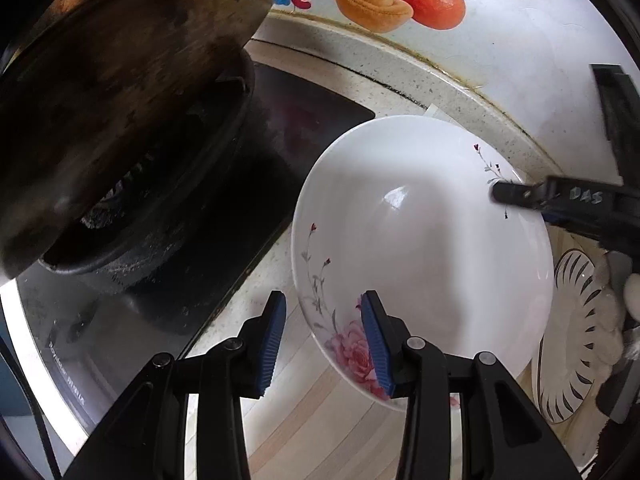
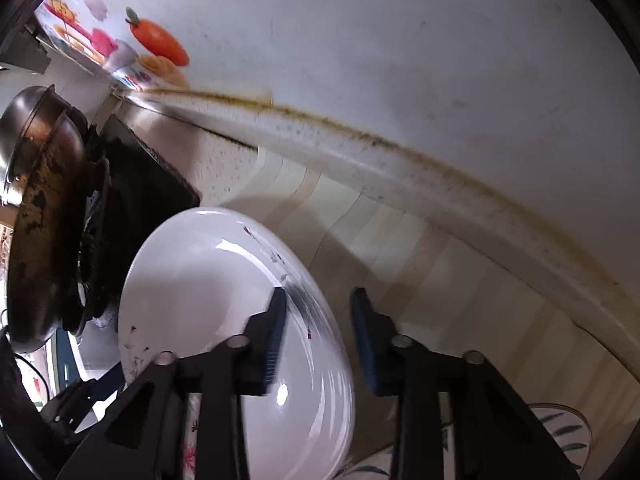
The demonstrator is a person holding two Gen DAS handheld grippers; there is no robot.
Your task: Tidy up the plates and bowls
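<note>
While both jaws stand apart astride its rim, white floral plate [image 1: 420, 248]: left hand-held gripper [image 1: 325, 344], right hand-held gripper [image 2: 318, 340] unclamped; risk: slipping onto striped plate [image 1: 568, 340] beside.

A speckled pale stone countertop [image 1: 360, 76] runs along a white wall [image 2: 400, 40], with a grimy brown seam [image 2: 400, 148] where they meet. A black glass hob [image 1: 304, 120] is set into it, carrying a scorched dark wok [image 1: 120, 100]. Fruit stickers [image 1: 432, 0] brighten the wall.
</note>
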